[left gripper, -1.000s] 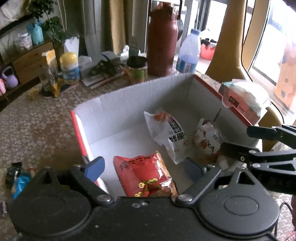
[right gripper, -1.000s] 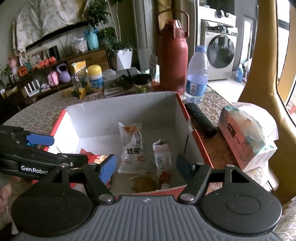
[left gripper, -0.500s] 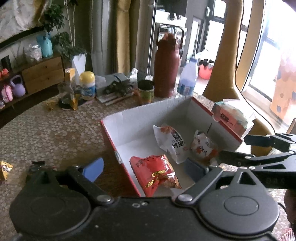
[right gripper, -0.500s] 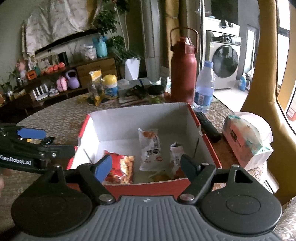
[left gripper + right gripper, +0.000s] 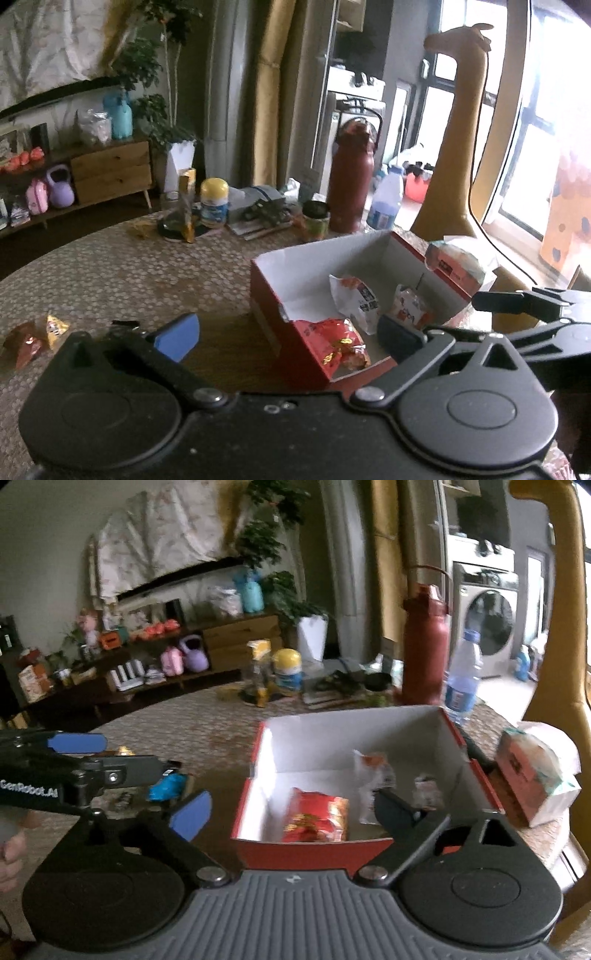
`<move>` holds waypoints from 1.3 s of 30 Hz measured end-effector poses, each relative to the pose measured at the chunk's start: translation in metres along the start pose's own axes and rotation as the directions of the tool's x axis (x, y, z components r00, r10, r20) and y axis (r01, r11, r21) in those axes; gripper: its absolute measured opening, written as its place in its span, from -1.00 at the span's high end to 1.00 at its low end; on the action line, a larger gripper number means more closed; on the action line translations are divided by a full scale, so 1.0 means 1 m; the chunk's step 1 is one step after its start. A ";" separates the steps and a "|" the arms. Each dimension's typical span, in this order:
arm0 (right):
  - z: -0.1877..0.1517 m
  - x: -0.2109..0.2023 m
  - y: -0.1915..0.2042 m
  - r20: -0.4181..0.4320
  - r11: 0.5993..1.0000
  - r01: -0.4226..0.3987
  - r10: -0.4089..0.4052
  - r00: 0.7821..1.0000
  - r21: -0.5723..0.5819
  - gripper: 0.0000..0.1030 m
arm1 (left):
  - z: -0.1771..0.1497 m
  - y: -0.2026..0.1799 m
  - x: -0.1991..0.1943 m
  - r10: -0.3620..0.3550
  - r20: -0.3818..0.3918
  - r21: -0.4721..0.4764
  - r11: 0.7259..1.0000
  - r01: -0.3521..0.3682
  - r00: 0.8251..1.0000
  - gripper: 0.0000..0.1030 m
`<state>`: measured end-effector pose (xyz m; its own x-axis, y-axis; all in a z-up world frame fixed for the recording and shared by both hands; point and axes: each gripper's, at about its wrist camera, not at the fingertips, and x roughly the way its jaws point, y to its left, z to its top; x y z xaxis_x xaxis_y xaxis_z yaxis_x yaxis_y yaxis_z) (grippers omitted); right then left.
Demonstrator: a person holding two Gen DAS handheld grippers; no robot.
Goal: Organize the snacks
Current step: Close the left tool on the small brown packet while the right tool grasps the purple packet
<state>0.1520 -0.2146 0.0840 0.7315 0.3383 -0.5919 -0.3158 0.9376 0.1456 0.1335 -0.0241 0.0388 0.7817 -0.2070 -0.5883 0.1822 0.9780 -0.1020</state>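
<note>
Three snack packs sit inside the red box (image 5: 284, 306): a red bag (image 5: 334, 341) nearest, a white pack (image 5: 354, 297) and, I think, another small one behind. Left gripper (image 5: 288, 338) and right gripper (image 5: 291, 808) jaws are opening, nothing between them.

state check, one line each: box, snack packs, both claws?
red box: open-topped, upright on the table.
red snack pack: lying inside the box.
two white snack packs: inside the box.
loose snacks: outside the box, on the table.
left claw: opening, empty.
right claw: opening, empty.
</note>
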 end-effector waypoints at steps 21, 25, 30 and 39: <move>-0.019 0.059 0.087 -0.069 0.988 -0.148 0.145 0.987 -0.048 -0.96 | -0.036 0.155 -0.035 0.276 -0.016 -0.207 0.939 -0.273 0.961 -0.99; -0.025 0.083 0.099 -0.111 0.985 -0.166 0.160 0.981 -0.050 -0.96 | -0.048 0.177 -0.025 0.300 -0.047 -0.225 0.926 -0.303 0.953 -0.99; -0.037 0.116 0.114 -0.165 0.982 -0.175 0.162 0.973 -0.068 -0.96 | -0.062 0.200 -0.002 0.313 -0.098 -0.244 0.913 -0.328 0.945 -0.99; -0.057 0.164 0.139 -0.223 0.976 -0.175 0.144 0.964 -0.127 -0.94 | -0.082 0.222 0.040 0.307 -0.175 -0.265 0.900 -0.345 0.936 -0.86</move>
<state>0.1937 -0.0336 -0.0380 0.5250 0.4432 -0.7266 -0.5132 0.8459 0.1452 0.1568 0.1866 -0.0729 0.6832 0.1111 -0.7217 -0.2636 0.9593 -0.1018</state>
